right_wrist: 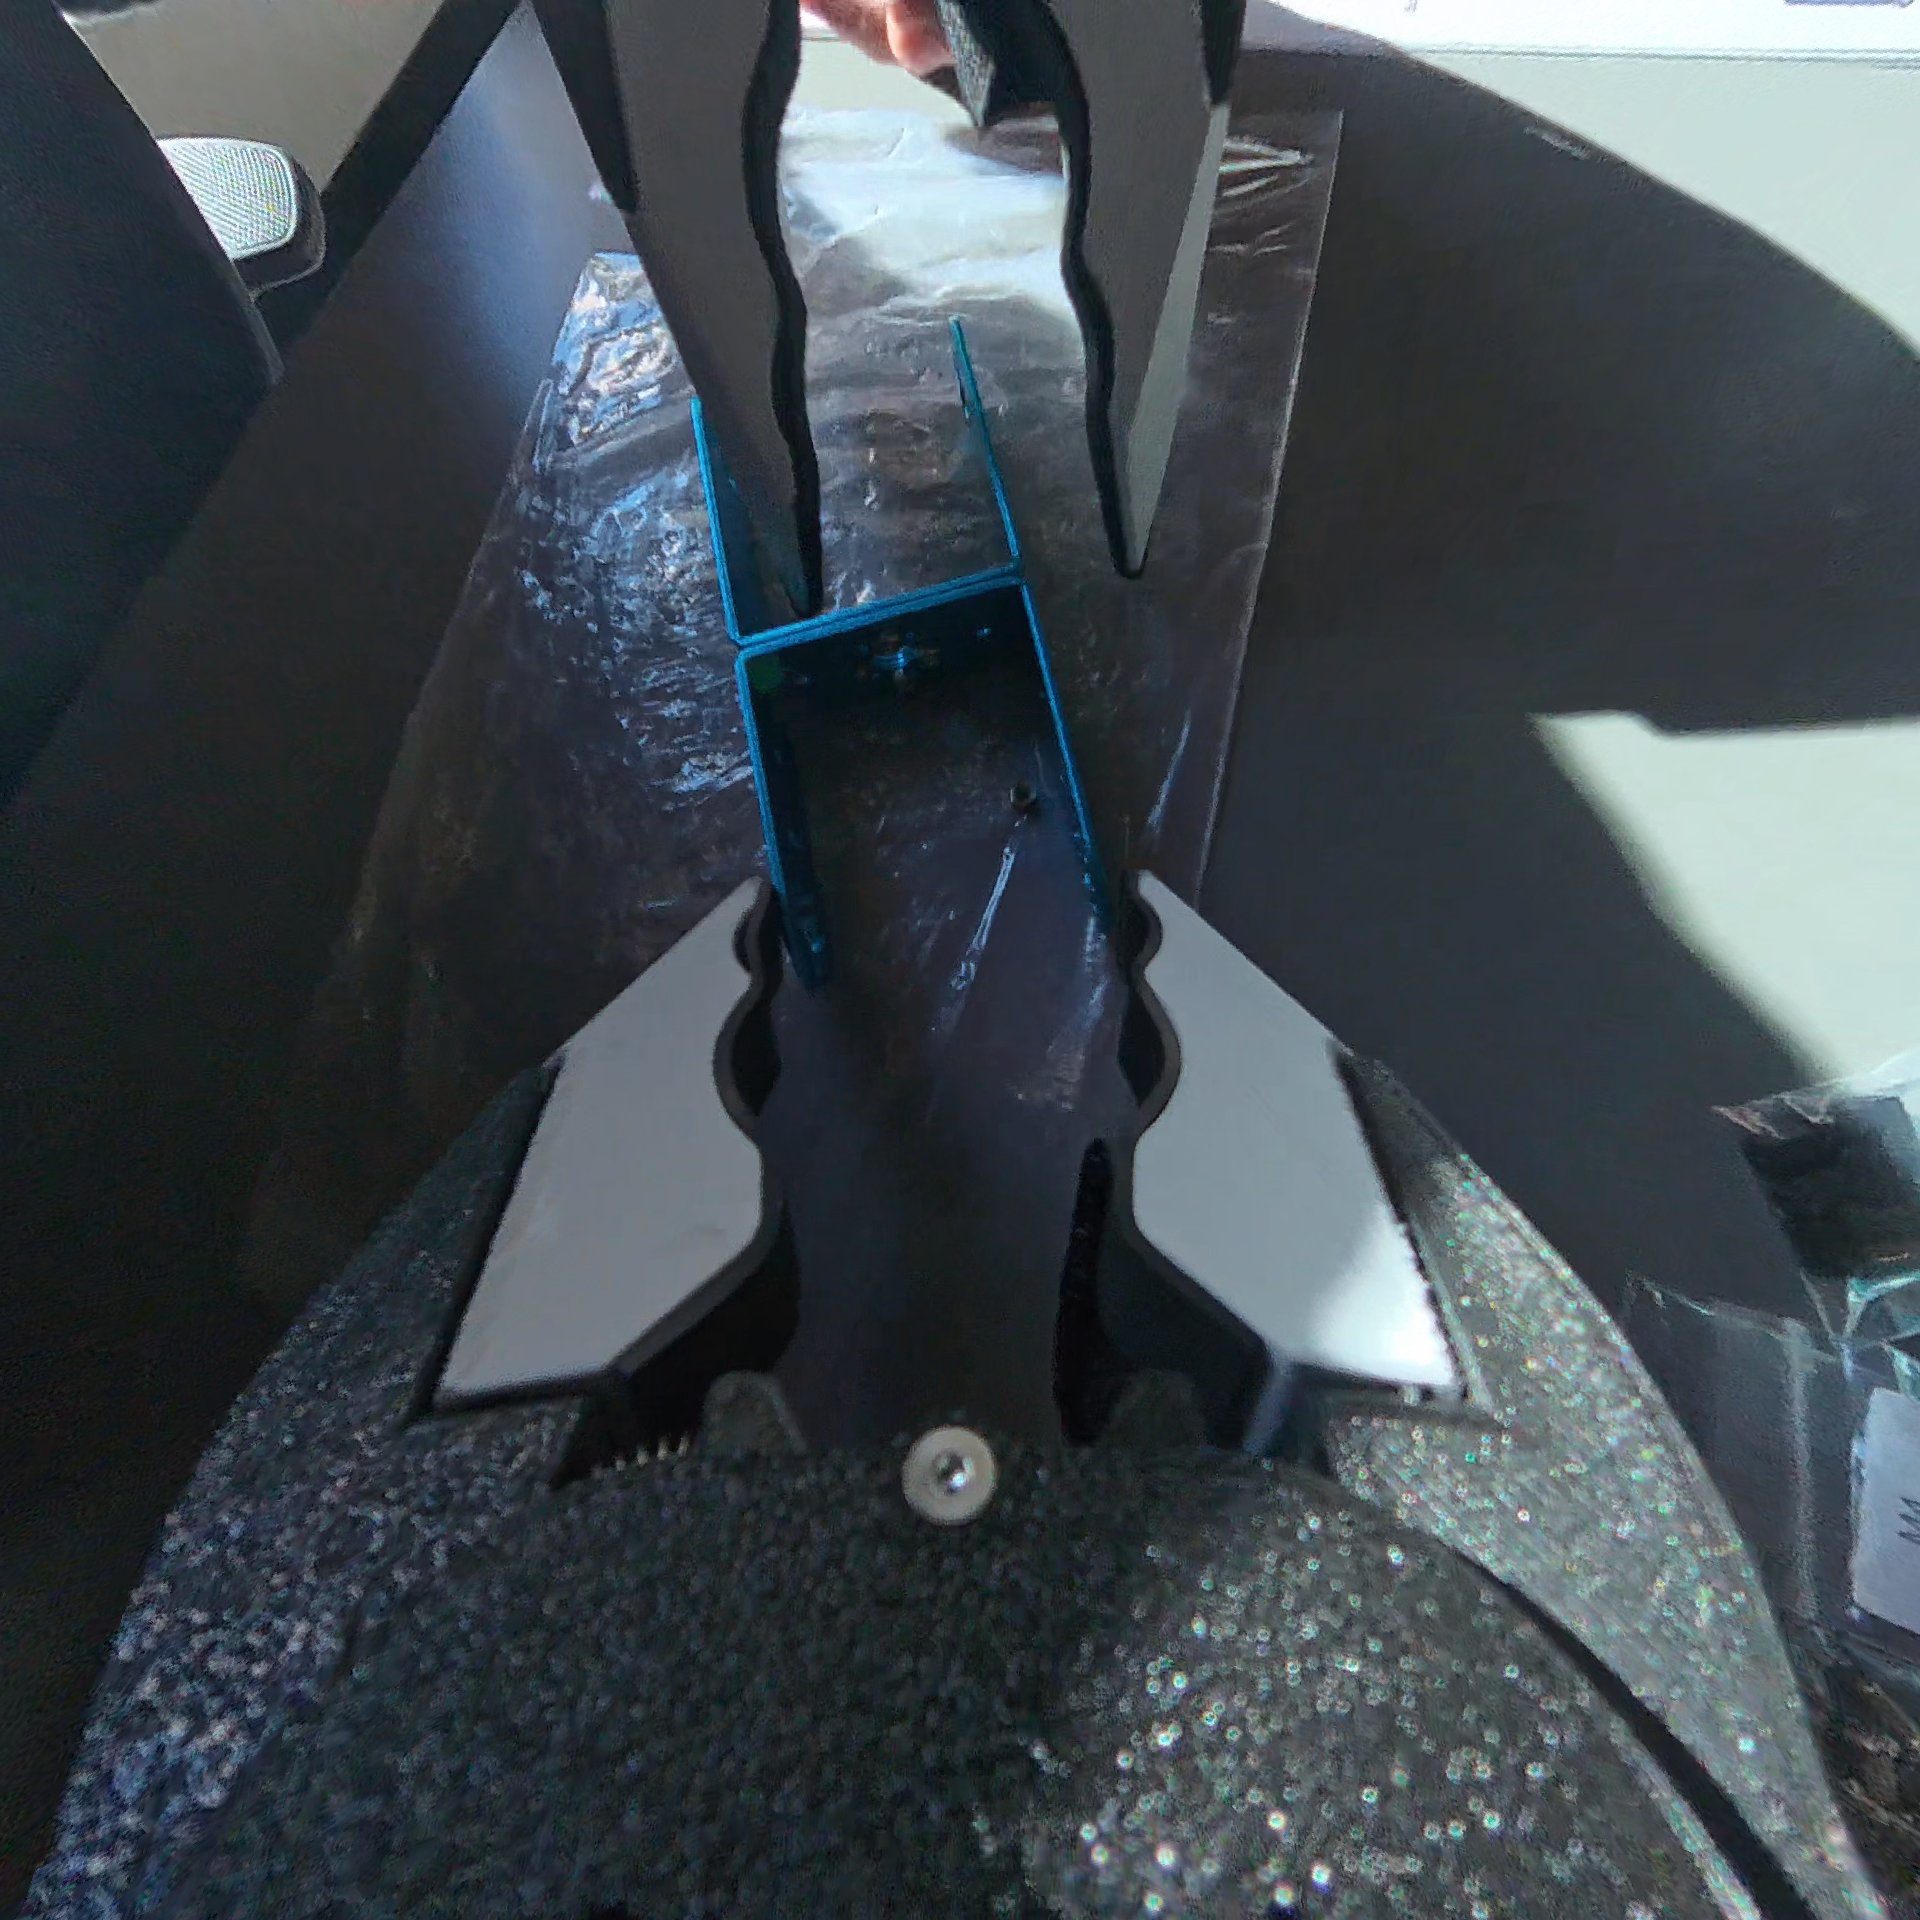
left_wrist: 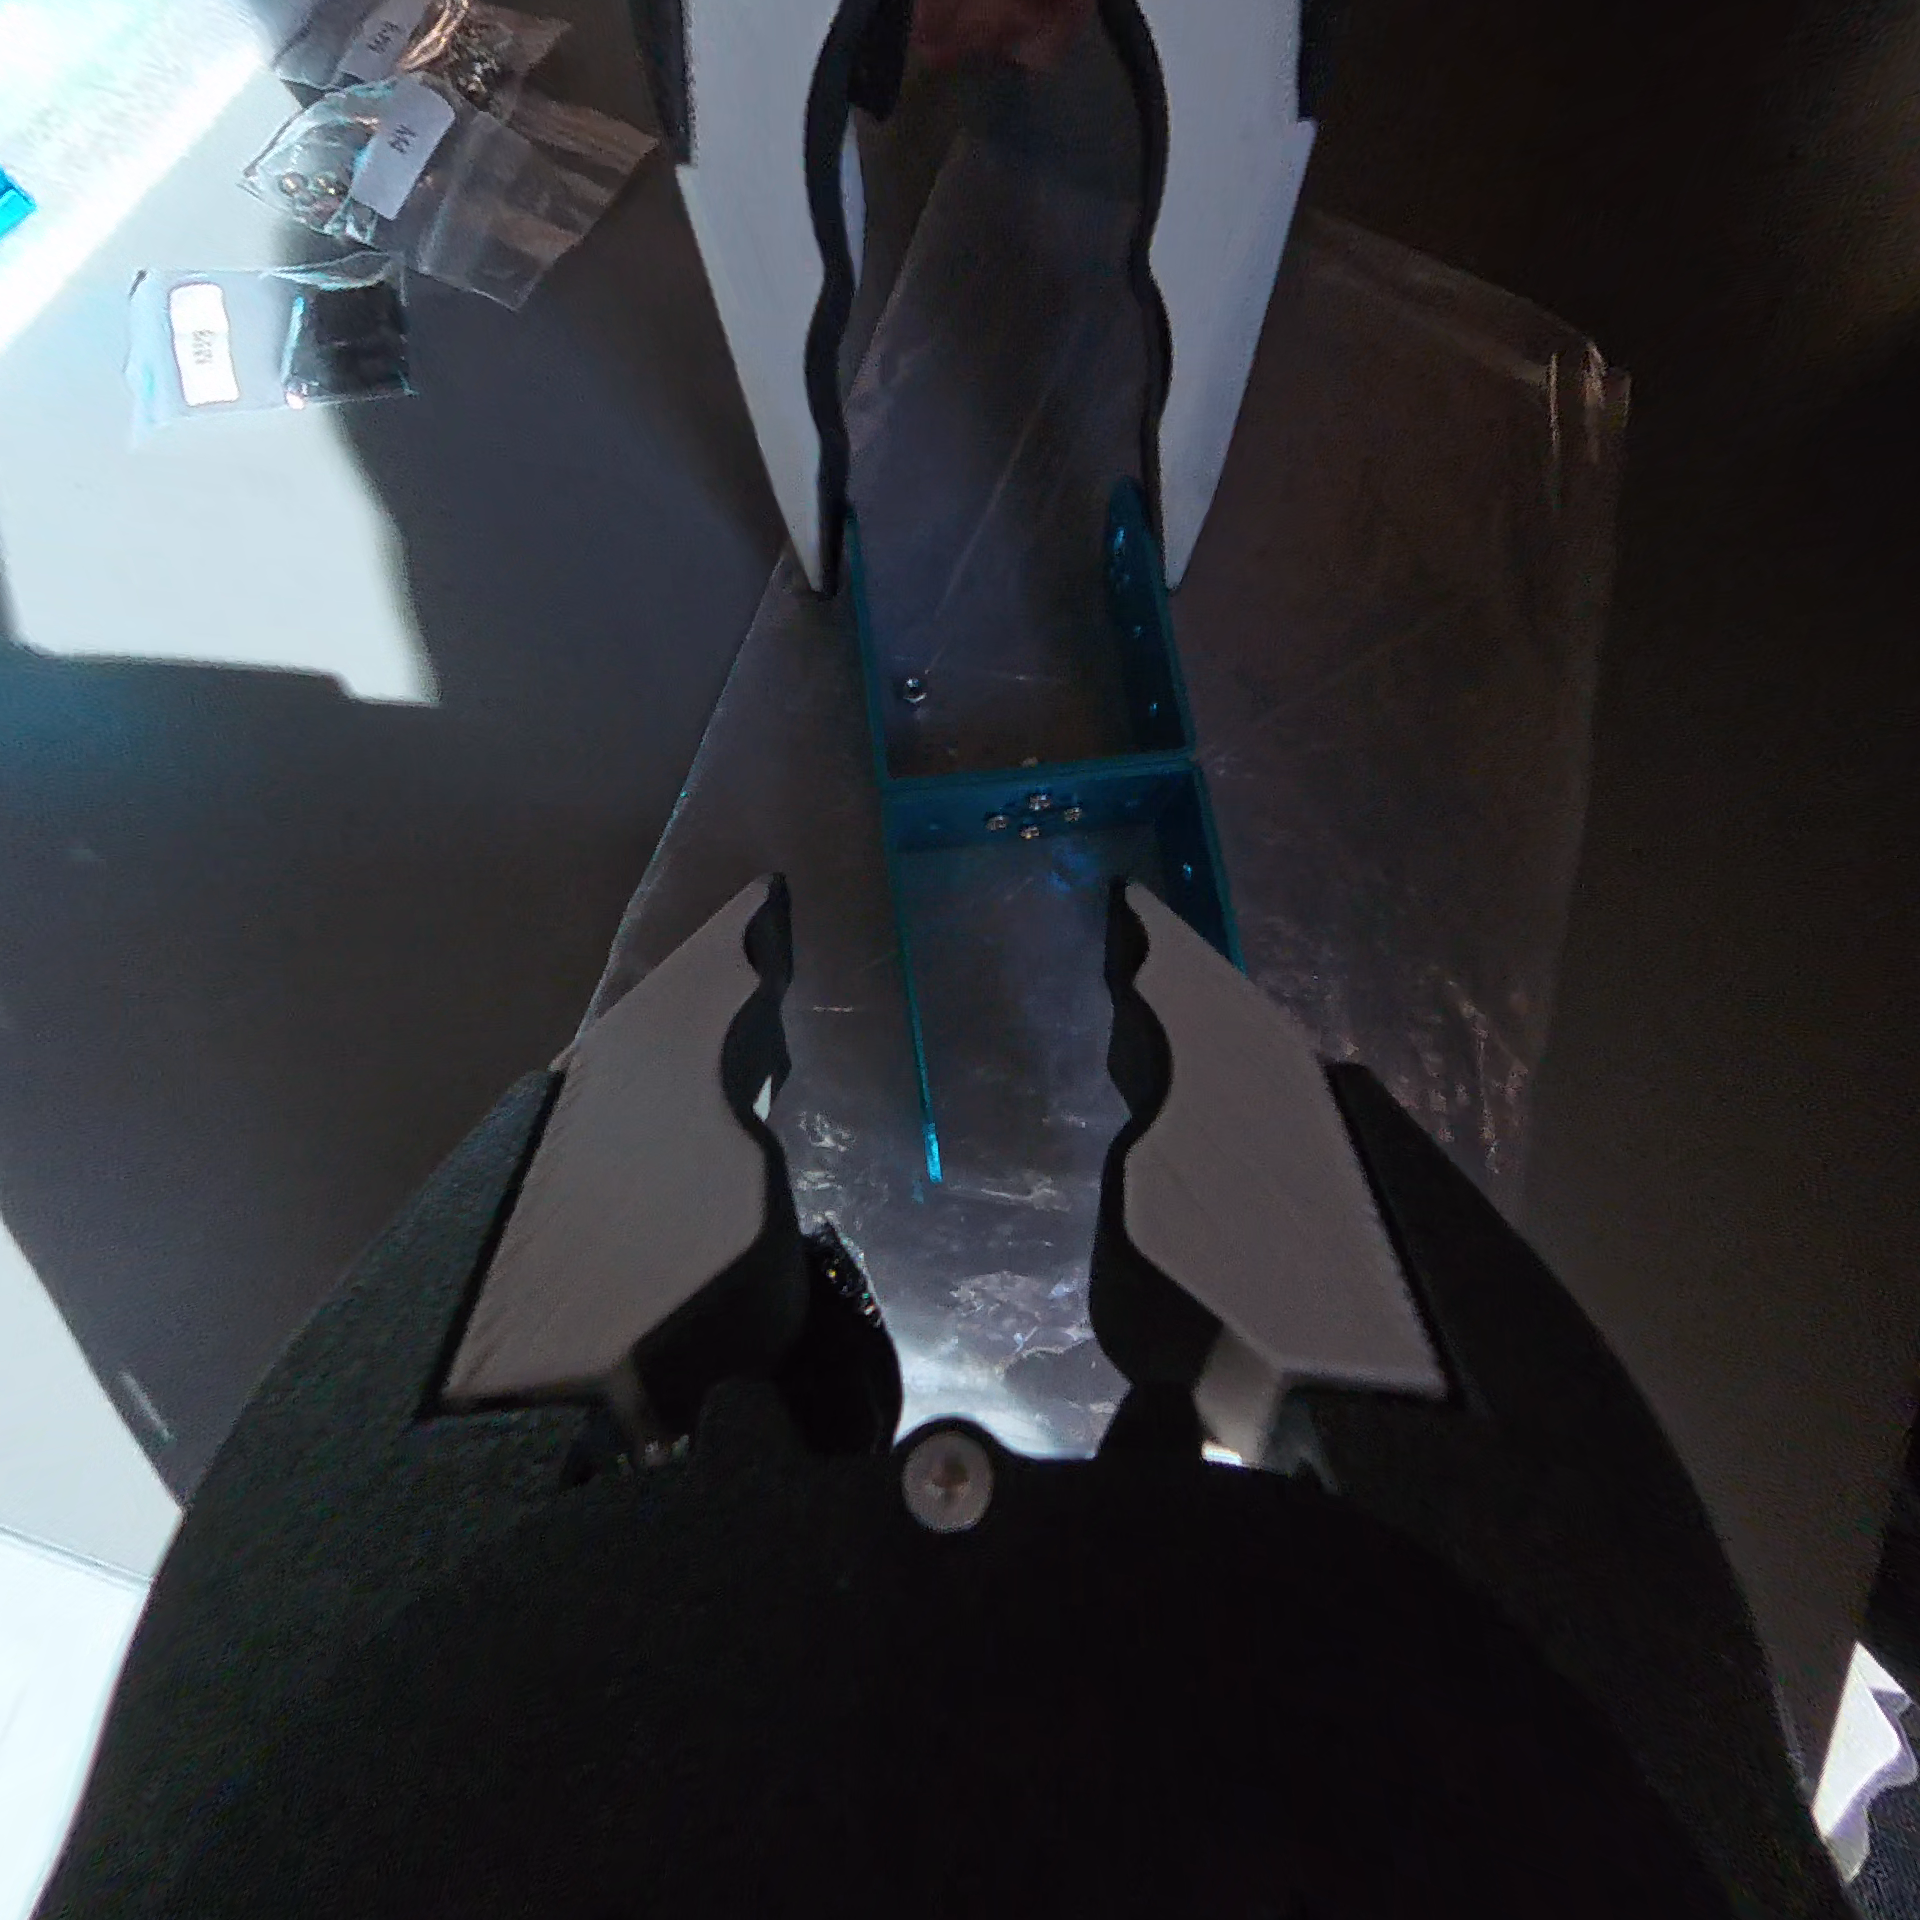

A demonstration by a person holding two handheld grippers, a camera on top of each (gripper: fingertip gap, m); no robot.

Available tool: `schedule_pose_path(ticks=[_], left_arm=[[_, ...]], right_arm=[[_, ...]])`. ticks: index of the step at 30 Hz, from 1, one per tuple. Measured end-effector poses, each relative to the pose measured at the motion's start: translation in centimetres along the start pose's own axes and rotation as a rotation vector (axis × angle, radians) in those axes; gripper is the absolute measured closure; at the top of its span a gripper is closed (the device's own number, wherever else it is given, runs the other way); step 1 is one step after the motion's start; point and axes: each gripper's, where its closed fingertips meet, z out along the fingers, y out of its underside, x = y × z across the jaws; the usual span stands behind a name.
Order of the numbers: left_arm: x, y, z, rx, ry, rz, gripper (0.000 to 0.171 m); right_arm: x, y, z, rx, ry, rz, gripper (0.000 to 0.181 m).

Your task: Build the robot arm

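A blue metal bracket (left_wrist: 1039, 821), made of two U-pieces screwed back to back, lies on a clear plastic bag (left_wrist: 1403, 623). My left gripper (left_wrist: 948, 894) is open. It straddles one flange of the near U, with its other finger inside the U. My right gripper (left_wrist: 997, 582) faces it from the far side. In the right wrist view, the right gripper (right_wrist: 951, 899) has its fingertips pressed on the outside of both flanges of the bracket (right_wrist: 894, 665). The left gripper (right_wrist: 956, 571) shows beyond. A small dark nut (right_wrist: 1023, 798) sits inside the U.
Small clear bags of hardware with white labels (left_wrist: 395, 177) (left_wrist: 260, 343) lie at the far left on the white table (left_wrist: 208, 540). More bags (right_wrist: 1849, 1351) lie at the right in the right wrist view. A dark chair (right_wrist: 239, 197) stands beyond the table edge. Spacing between my two grippers at the tips: around 6 cm.
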Motion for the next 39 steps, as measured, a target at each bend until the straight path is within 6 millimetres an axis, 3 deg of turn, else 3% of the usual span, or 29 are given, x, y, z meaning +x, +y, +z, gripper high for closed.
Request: schedule_pose_path(ticks=[4, 12, 15, 17, 19, 21, 24, 27, 34, 39], left_arm=[[0.5, -0.4, -0.5, 0.055, 0.066, -0.060, 0.120], [1.0, 1.3, -2.3, 0.057, 0.059, -0.058, 0.132], [1.2, 2.1, -2.8, 0.044, 0.041, -0.028, 0.132], [0.7, 2.8, -3.0, 0.022, 0.014, -0.012, 0.134], [0.7, 3.2, -3.2, 0.014, 0.021, -0.008, 0.149], [0.3, 3.5, -3.5, 0.009, -0.014, 0.022, 0.170], [-0.1, 3.9, -3.9, -0.010, -0.054, 0.041, 0.171], [-0.5, 4.5, -4.4, -0.019, -0.085, 0.019, 0.171], [-0.4, 5.4, -5.2, -0.022, -0.139, 0.009, 0.170], [-1.2, 5.1, -5.4, -0.037, -0.241, 0.046, 0.144]], right_arm=[[-0.8, -1.1, 0.9, 0.001, 0.000, 0.011, 0.119], [-2.3, -4.0, 2.7, 0.017, -0.042, -0.010, 0.117], [-1.1, -3.7, 0.9, 0.013, -0.015, -0.032, 0.119], [-0.2, -2.6, -0.9, -0.012, -0.002, -0.040, 0.142], [0.4, -1.4, -1.8, -0.061, 0.046, -0.075, 0.153], [-0.8, -1.2, -1.4, -0.084, 0.029, -0.139, 0.160], [-1.0, -1.2, 0.3, -0.136, 0.081, -0.208, 0.159], [-0.3, -0.7, 1.6, -0.165, 0.079, -0.151, 0.157], [-0.1, -1.8, 2.0, -0.131, 0.026, -0.068, 0.163], [0.5, -1.4, 2.2, -0.169, 0.021, -0.026, 0.174]])
